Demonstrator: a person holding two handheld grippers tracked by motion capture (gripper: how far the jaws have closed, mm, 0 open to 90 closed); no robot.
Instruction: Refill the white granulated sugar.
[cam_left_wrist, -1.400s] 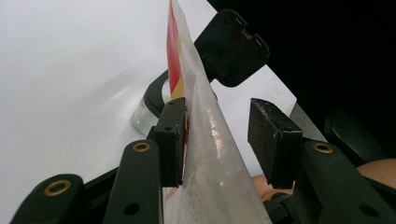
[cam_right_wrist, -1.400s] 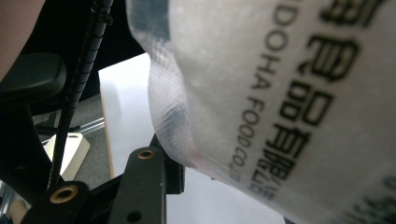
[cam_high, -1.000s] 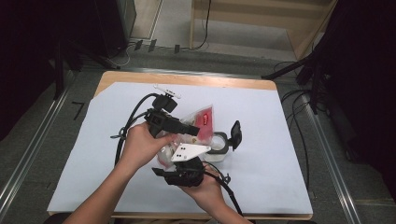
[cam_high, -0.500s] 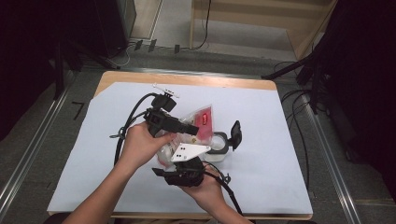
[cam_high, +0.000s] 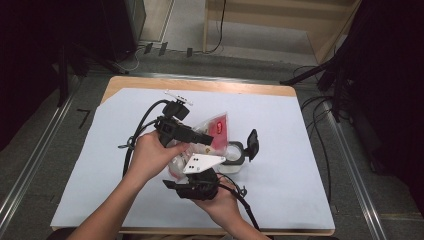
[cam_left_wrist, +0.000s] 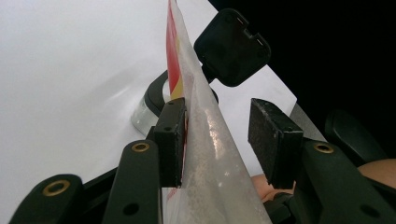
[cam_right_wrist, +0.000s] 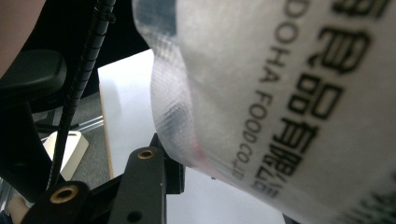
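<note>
Nothing shifted since a second ago: left hand-held gripper (cam_left_wrist: 219, 140) stands open around food pouch (cam_left_wrist: 205, 154), right hand-held gripper (cam_high: 197, 185) state unclear, pouring into open-lidded jar (cam_high: 235, 156) pending.

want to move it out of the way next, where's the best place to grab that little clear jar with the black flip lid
Probably the jar body, low down, a jaw on each side of its round wall, coming from the right side of the high view. Its lid stands open and hinged, so it would swing, and the plastic bag crowds its left.
</note>
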